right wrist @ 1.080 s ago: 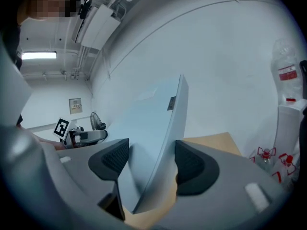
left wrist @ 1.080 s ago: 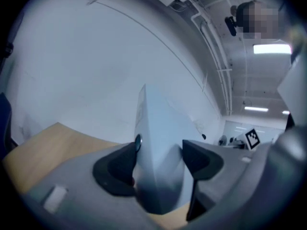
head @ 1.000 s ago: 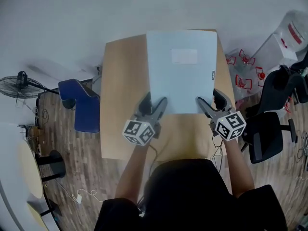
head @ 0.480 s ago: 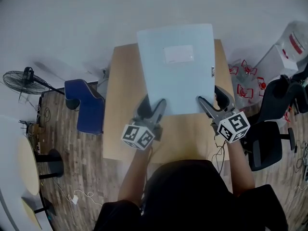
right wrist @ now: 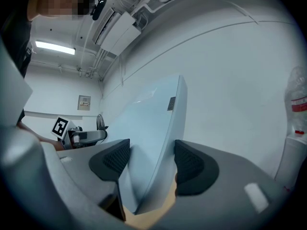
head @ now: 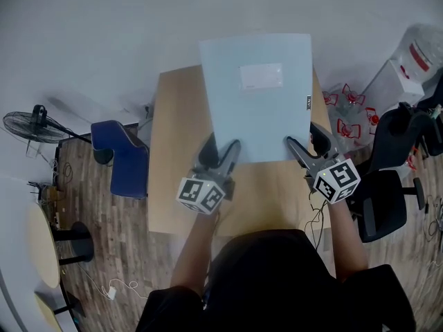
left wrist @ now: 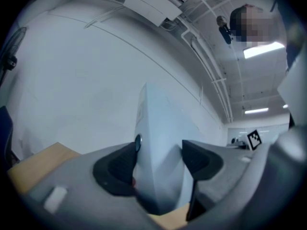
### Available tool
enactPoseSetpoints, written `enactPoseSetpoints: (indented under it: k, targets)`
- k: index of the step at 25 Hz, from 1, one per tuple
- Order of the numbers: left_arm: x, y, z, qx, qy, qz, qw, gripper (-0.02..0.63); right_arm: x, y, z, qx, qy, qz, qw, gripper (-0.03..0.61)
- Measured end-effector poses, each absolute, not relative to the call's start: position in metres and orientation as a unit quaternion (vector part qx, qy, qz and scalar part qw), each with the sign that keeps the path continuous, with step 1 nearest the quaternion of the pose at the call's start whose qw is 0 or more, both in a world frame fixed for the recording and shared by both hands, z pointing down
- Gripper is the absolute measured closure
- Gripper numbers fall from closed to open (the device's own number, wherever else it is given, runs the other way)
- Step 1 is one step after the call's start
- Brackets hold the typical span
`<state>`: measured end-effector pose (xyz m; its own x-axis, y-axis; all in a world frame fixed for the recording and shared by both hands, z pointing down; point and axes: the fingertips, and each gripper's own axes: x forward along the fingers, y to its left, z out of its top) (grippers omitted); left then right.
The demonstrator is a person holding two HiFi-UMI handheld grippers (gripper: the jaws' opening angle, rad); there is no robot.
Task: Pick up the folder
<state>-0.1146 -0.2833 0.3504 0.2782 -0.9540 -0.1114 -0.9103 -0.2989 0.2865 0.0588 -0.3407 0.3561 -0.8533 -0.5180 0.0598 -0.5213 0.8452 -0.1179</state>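
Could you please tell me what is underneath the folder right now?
The wooden table lies below the folder, showing past its left and near edges. The tabletop directly beneath is covered by the folder, so anything lying there cannot be seen.

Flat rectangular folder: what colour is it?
Pale blue, the flat rectangular folder; head view shows it best.

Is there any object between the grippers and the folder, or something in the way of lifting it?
Nothing visible is in the way. The left gripper and right gripper each hold a near corner of the folder directly between their fingers, and nothing lies on top of it.
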Motion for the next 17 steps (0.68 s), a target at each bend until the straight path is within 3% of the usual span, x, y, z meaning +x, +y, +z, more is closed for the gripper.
enactPoseSetpoints:
  k: [17]
  targets:
    - [-0.085, -0.314, 0.358, 0.813, -0.561, -0.126, 0.091, 0.310, 0.092, -0.360, 0.362, 0.302, -0.951, 0.065, 0.014, 0.290]
